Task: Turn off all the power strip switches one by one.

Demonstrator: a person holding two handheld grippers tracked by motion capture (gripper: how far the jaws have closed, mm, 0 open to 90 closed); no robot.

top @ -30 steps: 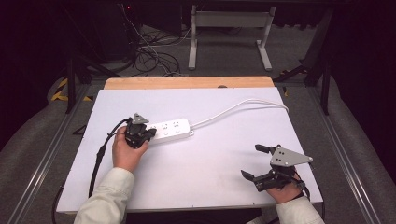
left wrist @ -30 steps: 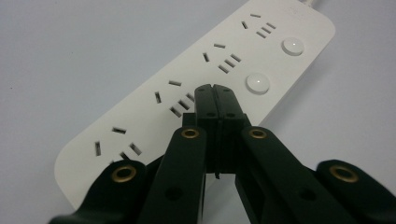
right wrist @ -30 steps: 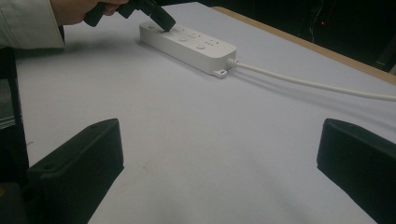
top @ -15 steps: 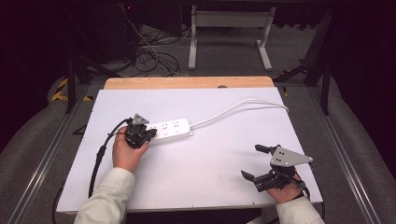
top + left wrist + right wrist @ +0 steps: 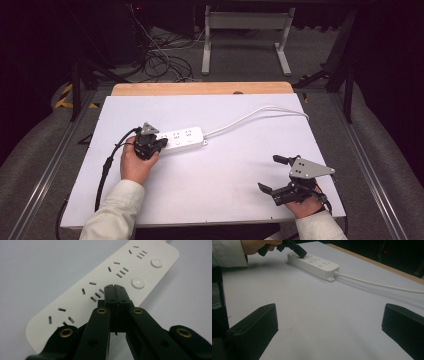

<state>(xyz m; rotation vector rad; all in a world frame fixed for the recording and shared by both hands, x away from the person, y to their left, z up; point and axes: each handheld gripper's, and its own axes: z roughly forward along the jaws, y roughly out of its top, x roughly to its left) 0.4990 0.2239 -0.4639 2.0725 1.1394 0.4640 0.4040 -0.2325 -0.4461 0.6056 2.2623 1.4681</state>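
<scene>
A white power strip (image 5: pixel 182 138) lies on the white table, its white cable (image 5: pixel 260 113) curving off to the far right. My left gripper (image 5: pixel 161 143) is shut, its tip resting on the strip's left end. In the left gripper view the two black jaws meet at the tip (image 5: pixel 115 287), touching the strip (image 5: pixel 75 282) just left of a round white button (image 5: pixel 138 282). The right gripper view shows the same tip (image 5: pixel 301 253) pressed on the strip (image 5: pixel 319 266). My right gripper (image 5: pixel 273 174) stands open near the front right edge, nothing between its fingers (image 5: pixel 257 325).
The white table top (image 5: pixel 230 175) has a wooden strip (image 5: pixel 200 88) along its far edge. Black cables (image 5: pixel 107 165) trail off the left gripper toward the front left edge. Beyond the table are floor cables (image 5: pixel 160 60) and a grey stand (image 5: pixel 245 30).
</scene>
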